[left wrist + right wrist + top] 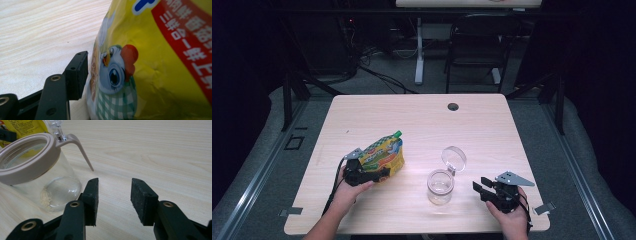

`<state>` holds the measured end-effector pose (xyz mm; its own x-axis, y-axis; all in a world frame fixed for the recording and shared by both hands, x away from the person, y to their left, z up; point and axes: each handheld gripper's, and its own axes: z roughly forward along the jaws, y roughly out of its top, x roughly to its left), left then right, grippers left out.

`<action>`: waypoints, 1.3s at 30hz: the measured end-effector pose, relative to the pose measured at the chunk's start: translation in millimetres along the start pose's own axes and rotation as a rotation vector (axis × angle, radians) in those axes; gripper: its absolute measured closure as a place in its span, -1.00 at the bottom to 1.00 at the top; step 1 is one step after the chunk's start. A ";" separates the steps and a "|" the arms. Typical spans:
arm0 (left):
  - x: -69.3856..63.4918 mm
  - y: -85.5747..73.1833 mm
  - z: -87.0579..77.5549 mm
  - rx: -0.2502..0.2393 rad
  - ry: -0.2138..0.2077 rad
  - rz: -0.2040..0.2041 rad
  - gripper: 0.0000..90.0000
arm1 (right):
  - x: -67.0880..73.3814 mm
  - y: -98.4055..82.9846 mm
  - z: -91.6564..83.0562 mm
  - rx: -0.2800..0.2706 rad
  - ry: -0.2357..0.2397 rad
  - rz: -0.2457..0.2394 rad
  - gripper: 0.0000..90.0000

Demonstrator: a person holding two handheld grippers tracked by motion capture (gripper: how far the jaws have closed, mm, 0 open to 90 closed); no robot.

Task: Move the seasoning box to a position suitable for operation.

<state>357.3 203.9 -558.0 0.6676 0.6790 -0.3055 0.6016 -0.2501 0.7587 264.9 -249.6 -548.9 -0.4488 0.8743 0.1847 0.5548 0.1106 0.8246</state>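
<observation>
Dark room (grey floor (387, 80)), black chair (476, 42)

Each claw is a black hand-held unit. The left claw (379, 175) carries a grey plate on top and trails a black cable. The right claw (479, 188) carries a grey three-cornered plate. The jaws are black bars with brass-coloured pivot bushings; rectangular black pads (143, 200) bear small recessed screw holes. Both forearms are bare.

Bright tabletop, dark surroundings, close pouch (155, 62) blurred
</observation>
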 end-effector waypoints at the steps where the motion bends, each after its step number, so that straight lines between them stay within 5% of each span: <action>1: -0.1 -0.5 0.5 -0.004 -0.001 -0.002 -0.07 | 0.0 0.0 0.0 0.000 0.000 0.000 0.29; 39: 5.3 -5.2 5.9 0.015 -0.066 -0.032 -0.01 | 0.6 0.3 1.9 0.005 -0.001 -0.006 0.27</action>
<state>360.4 204.8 -567.0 0.6750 0.6399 -0.3672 0.6293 -0.2394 0.7394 266.1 -248.1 -549.6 -0.4513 0.8743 0.1787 0.5555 0.1185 0.8230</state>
